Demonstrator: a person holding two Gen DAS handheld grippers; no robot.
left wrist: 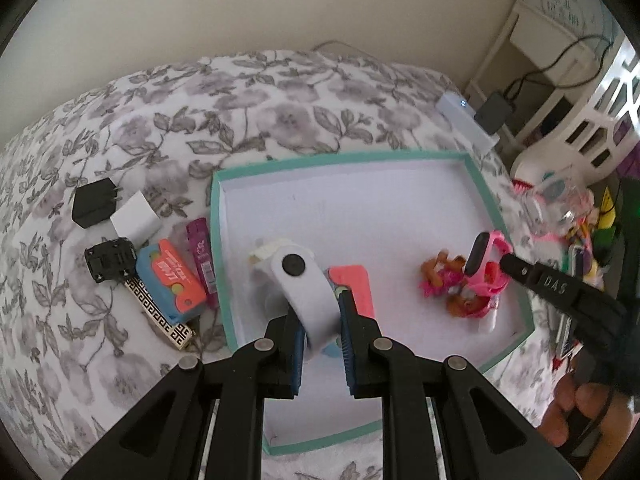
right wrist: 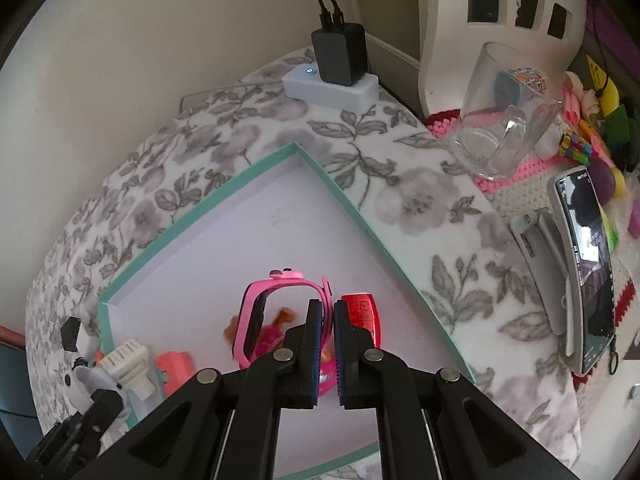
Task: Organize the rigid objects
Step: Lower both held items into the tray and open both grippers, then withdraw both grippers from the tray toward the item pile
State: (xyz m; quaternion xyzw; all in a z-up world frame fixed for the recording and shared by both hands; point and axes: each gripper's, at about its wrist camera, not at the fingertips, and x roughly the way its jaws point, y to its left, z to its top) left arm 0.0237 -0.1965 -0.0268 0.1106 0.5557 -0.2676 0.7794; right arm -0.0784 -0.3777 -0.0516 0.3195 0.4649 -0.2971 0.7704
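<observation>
The tray (left wrist: 486, 196) had a teal rim and a white floor, on a white cloth (left wrist: 248, 112) printed with grey flowers. The watch (right wrist: 280, 304) was pink with a black face. The clamped handle (left wrist: 304, 288) was white with a black dot; the gripper pads (left wrist: 347, 336) were blue

One shallow white tray with a teal rim (left wrist: 216, 216) sits on the flowered cloth. Two plug-in chargers lie left of it: one black hexagonal (left wrist: 93, 205), one white block (left wrist: 135, 216). One black ridged clip-like piece (left wrist: 110, 259), one blue-and-orange card packet (left wrist: 170, 285), one purple wrapped stick (left wrist: 202, 256) and one gold-patterned bar (left wrist: 160, 320). In the tray: one pink wristwatch (right wrist: 280, 312), one grey-white strap with a black stud (left wrist: 304, 292), one coral flat piece (left wrist: 358, 284). One clear glass mug (right wrist: 500, 136) and one phone (right wrist: 588, 264) stand off to the right.
</observation>
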